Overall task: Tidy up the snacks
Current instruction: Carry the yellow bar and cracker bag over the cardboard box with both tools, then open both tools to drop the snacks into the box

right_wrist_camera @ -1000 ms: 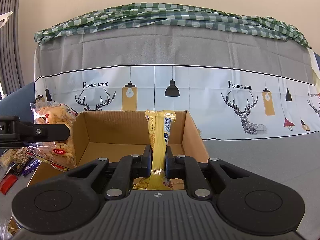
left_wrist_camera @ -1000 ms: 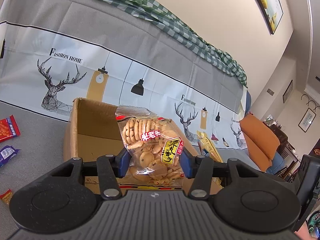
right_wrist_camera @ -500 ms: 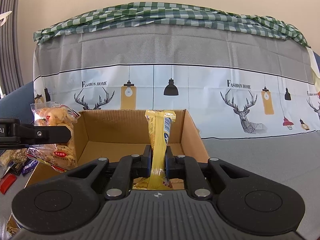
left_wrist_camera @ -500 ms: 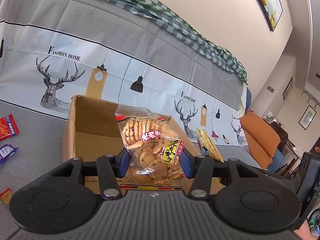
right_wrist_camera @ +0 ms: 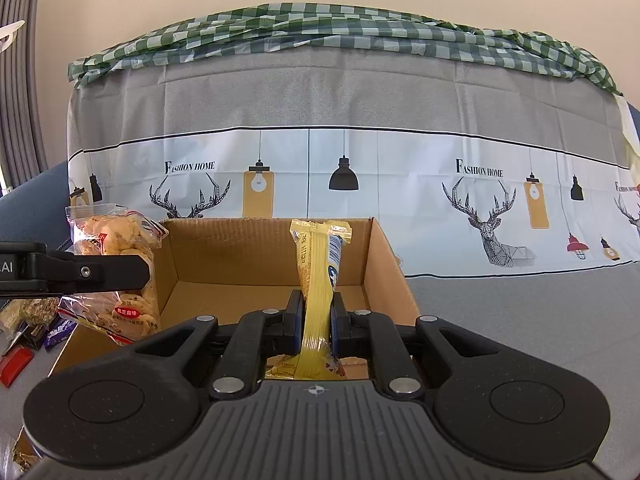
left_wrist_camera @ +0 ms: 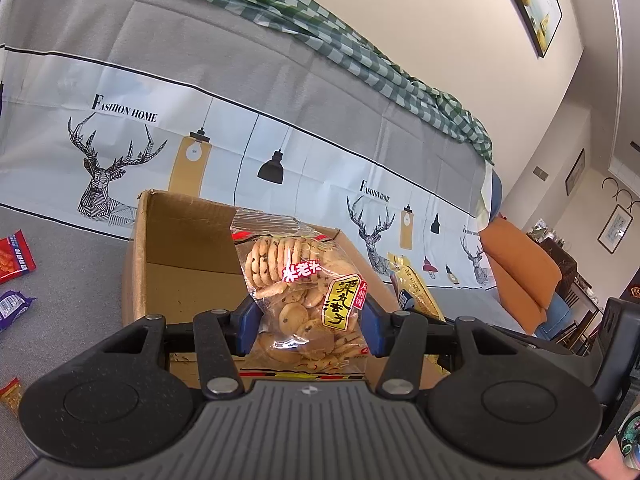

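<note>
The left gripper (left_wrist_camera: 308, 322) fingers clamp the cookie bag (left_wrist_camera: 302, 286) at mid-body: light, crinkly, contents probably fragile, so grip gently. The right gripper (right_wrist_camera: 316, 322) fingers pinch the yellow packet (right_wrist_camera: 318, 280), thin, soft and likely slippery, above the cardboard box (right_wrist_camera: 264, 252).

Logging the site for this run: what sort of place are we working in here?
Most likely a home living room. A sofa under a printed deer cover, with an orange cushion at one end, framed pictures on the wall, and loose snack packets beside a cardboard box suggest it.

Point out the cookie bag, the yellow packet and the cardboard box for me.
cookie bag (left_wrist_camera: 304, 296), left wrist view, printed front.
yellow packet (right_wrist_camera: 318, 280), right wrist view, mid-body.
cardboard box (right_wrist_camera: 240, 252), right wrist view, inner back wall.
</note>
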The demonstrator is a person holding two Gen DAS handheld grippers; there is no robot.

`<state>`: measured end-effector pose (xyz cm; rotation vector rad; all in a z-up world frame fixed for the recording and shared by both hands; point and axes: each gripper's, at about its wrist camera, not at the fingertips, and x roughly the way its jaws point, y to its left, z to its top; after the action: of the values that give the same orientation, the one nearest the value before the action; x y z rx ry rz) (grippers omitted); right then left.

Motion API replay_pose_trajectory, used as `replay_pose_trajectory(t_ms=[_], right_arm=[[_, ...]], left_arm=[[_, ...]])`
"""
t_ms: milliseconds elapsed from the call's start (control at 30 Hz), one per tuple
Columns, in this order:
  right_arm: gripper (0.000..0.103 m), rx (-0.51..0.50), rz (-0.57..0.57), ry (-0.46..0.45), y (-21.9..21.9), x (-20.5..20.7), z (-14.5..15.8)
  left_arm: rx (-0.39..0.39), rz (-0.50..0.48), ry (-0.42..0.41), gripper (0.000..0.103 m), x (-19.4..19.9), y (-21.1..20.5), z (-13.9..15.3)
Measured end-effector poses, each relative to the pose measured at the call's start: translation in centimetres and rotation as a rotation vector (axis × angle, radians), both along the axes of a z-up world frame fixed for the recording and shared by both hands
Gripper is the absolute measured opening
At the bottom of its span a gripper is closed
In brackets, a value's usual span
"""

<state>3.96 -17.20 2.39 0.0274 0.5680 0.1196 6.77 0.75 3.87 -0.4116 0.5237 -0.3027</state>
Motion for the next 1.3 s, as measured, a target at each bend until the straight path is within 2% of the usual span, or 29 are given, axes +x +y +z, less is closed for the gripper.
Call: replay_pose_trajectory(t_ms=[867,967,1000,1067,1133,1300], right_arm=[[0.013,-0.002,0.003,-0.002,0.06,-0.09,-0.08],[0.014,-0.002,0.005,0.004,0.00,-0.03,-0.18],[0.016,-0.003,0.001,0.007,-0.03,0.00,-0.23],[0.024,-0.006,-0.008,0.006,-0.09,0.04,-0.25],[0.037,-0.003,-0.020,0.001,-0.21,0.00,-0.19],[0.039,-0.001,-0.029,0.008,-0.28,0.06,-0.31]], left_arm=[[-0.001,-0.003,0.000,0.056,-0.02,-0.05,0.05],[-0.005,-0.017,0.013,0.061,0.12,-0.17,0.02],[-0.004,-0.018,0.019,0.067,0.20,-0.24,-0.04],[-0.001,-0.014,0.019,0.070,0.21,-0.31,-0.04],[0.000,-0.008,0.014,0.072,0.20,-0.25,0.00],[0.006,0.010,0.017,0.072,0.24,-0.10,-0.06]])
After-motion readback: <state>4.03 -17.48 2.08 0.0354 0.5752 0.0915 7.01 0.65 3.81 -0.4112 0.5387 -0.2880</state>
